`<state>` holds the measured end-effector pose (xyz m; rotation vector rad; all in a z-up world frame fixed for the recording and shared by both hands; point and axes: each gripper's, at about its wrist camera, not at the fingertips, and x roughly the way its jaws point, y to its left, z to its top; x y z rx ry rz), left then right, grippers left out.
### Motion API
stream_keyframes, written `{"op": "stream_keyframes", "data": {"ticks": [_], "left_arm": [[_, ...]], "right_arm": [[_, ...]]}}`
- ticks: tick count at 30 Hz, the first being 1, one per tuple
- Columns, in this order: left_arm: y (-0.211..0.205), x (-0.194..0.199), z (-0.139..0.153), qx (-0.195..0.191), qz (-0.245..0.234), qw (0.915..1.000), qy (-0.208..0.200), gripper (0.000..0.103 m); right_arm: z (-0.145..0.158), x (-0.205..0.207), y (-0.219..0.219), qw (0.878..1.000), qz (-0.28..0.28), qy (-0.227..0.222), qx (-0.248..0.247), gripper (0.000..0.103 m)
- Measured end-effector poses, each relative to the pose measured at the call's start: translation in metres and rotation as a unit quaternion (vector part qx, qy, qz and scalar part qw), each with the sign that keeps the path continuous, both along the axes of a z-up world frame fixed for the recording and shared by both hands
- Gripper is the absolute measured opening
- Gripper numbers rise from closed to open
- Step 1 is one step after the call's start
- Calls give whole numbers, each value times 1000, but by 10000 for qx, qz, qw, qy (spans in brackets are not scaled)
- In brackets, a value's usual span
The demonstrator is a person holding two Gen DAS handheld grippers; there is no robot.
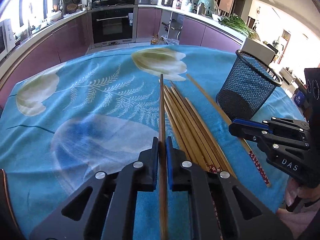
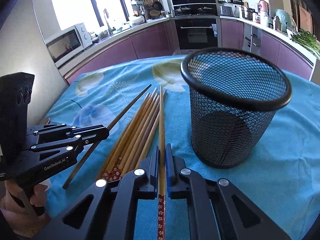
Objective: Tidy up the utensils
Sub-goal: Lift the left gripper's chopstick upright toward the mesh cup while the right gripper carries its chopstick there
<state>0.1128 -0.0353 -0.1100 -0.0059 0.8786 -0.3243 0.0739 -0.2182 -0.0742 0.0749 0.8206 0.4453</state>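
Note:
A pile of bamboo chopsticks (image 1: pixel 188 124) with red flowered ends lies on the blue cloth; it also shows in the right wrist view (image 2: pixel 138 134). My left gripper (image 1: pixel 162 142) is shut on a dark brown chopstick (image 1: pixel 162 104), also seen in the right wrist view (image 2: pixel 128 108). My right gripper (image 2: pixel 162 152) is shut on a light bamboo chopstick (image 2: pixel 161 120), which shows in the left wrist view (image 1: pixel 210 102). A black mesh holder (image 2: pixel 234 108) stands upright to the right of the pile, empty as far as I see; it shows in the left wrist view (image 1: pixel 248 86).
The table carries a blue flowered cloth (image 1: pixel 90 104). Purple kitchen cabinets and an oven (image 1: pixel 113 25) stand beyond the far edge. A white microwave (image 2: pixel 68 44) sits on the left counter.

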Motion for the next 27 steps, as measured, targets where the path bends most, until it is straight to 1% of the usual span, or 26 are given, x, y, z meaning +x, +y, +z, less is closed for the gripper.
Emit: {"op": "stream_keyframes", "data": {"ticks": [4,8,15,17,22,27], "left_arm": [[8,-10,15,-212,-80,9997,-125,8],[12,-20,37,-397,-210,9983,-358,8],[14,-37,76,-880,-546,9925,-644,8],[12,-41,86,-949,-609,9905,-784,8],[4,-47,102,-1034,-681,9874,-985,8],[-3,-40,111,-1184,-722,9839,-1131,8]], "right_arm": [[14,-8,-9,9994,106,-160,271,6],[30,-21,-17,9982,154,-440,382,6],[58,-31,-33,9944,89,-834,644,6],[64,-33,-38,9931,61,-927,715,6],[85,-35,-53,9890,31,-1235,814,6],[110,-29,-68,9840,-65,-1563,856,6]]}}
